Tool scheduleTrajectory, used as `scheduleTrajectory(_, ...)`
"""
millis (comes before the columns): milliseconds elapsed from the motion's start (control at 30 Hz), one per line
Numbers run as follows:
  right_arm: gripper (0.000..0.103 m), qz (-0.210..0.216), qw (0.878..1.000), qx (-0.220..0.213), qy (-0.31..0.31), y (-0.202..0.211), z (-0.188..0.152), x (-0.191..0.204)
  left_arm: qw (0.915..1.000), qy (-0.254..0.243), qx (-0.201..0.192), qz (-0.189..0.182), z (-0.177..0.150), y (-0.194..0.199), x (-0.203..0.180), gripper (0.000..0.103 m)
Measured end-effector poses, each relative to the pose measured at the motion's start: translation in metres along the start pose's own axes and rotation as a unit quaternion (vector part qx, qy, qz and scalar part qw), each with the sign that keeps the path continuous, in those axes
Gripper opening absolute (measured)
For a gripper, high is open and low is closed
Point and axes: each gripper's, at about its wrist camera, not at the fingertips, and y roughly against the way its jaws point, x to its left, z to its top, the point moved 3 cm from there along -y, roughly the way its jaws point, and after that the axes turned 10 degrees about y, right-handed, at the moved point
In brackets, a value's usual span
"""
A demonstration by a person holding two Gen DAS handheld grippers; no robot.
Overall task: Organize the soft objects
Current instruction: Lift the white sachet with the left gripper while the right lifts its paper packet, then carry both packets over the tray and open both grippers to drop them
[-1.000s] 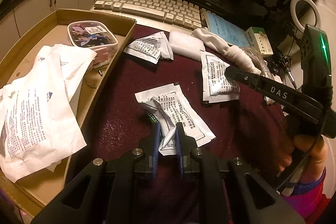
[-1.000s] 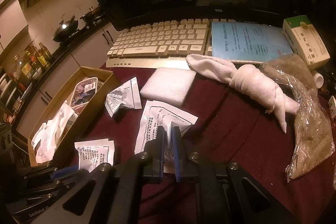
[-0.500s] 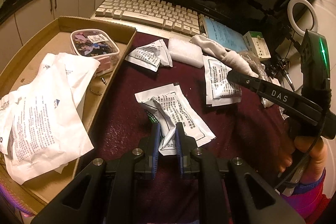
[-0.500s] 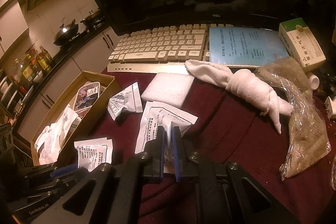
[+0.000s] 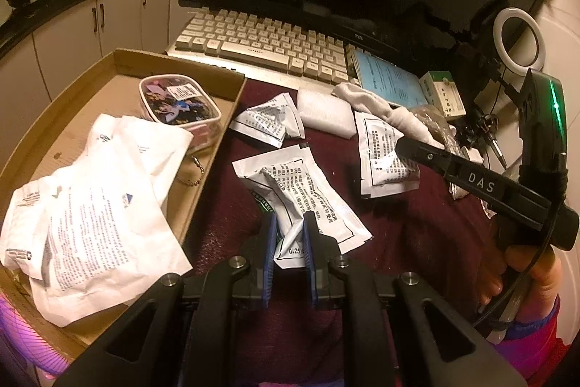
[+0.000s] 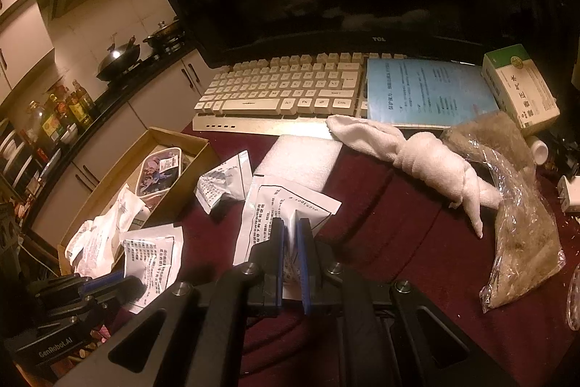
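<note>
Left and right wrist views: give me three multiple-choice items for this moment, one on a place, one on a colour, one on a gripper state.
1. Where is the printed oval pouch?
A. in the cardboard box
B. on the keyboard
C. under the rolled towel

2. What colour is the cloth under the sachets?
A. green
B. dark red
C. white

3. What is the left gripper doing?
A. open above the box
B. gripping the towel
C. shut on a crumpled sachet

Answers: 1 A, the pouch sits inside the box walls; 2 B, maroon fabric shows; 3 C, its pads pinch the sachet.
</note>
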Motion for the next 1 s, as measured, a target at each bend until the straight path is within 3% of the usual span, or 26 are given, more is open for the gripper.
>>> scheduleTrajectory(1000, 0.008, 0.033, 0.999, -0.02, 0.028, 0.007, 0.013, 0.038, 0.9966, 0.049, -0.06, 0.027, 0.019, 0.045, 0.046, 0.014)
